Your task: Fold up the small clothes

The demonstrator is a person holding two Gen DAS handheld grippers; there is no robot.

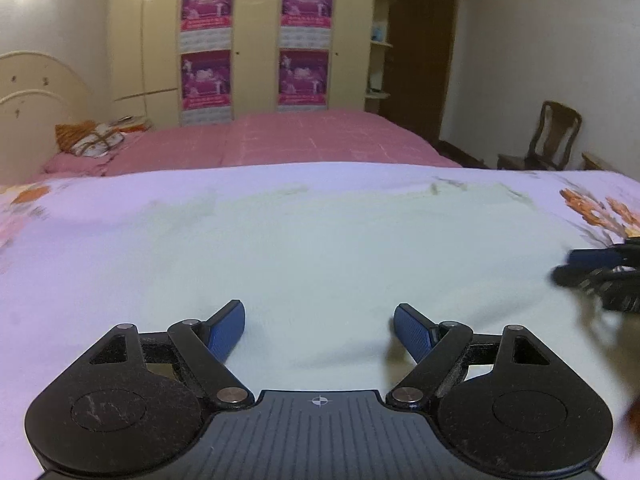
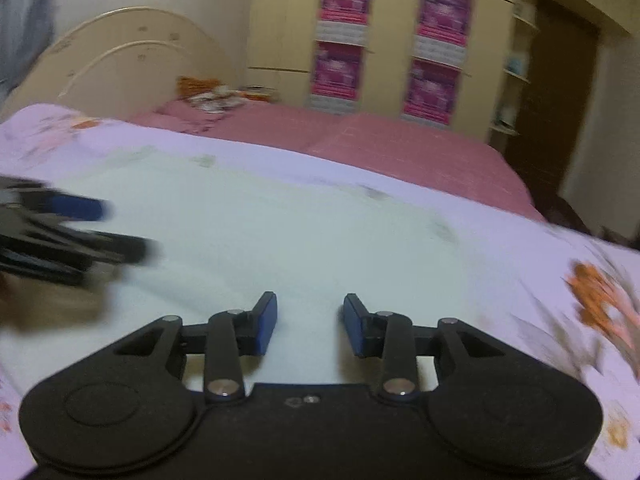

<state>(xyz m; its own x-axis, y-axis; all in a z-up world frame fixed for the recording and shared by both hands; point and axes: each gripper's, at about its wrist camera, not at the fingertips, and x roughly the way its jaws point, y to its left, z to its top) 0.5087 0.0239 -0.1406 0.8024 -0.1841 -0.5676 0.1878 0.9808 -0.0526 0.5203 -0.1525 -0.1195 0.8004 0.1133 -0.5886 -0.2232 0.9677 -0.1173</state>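
A pale mint-white garment (image 1: 320, 240) lies spread flat on a lilac floral sheet (image 1: 80, 240); it also shows in the right wrist view (image 2: 280, 232). My left gripper (image 1: 319, 316) is open and empty, low over the garment's near part. My right gripper (image 2: 310, 312) is open and empty, also just above the garment. The right gripper shows blurred at the right edge of the left wrist view (image 1: 596, 268). The left gripper shows blurred at the left edge of the right wrist view (image 2: 80, 228).
A pink bed (image 1: 280, 140) lies behind the sheet, with patterned pillows (image 1: 92, 140) by a cream headboard (image 1: 36, 92). A cream wardrobe with pink posters (image 1: 256, 40) stands at the back. A wooden chair (image 1: 548, 136) and dark door (image 1: 420, 52) are at right.
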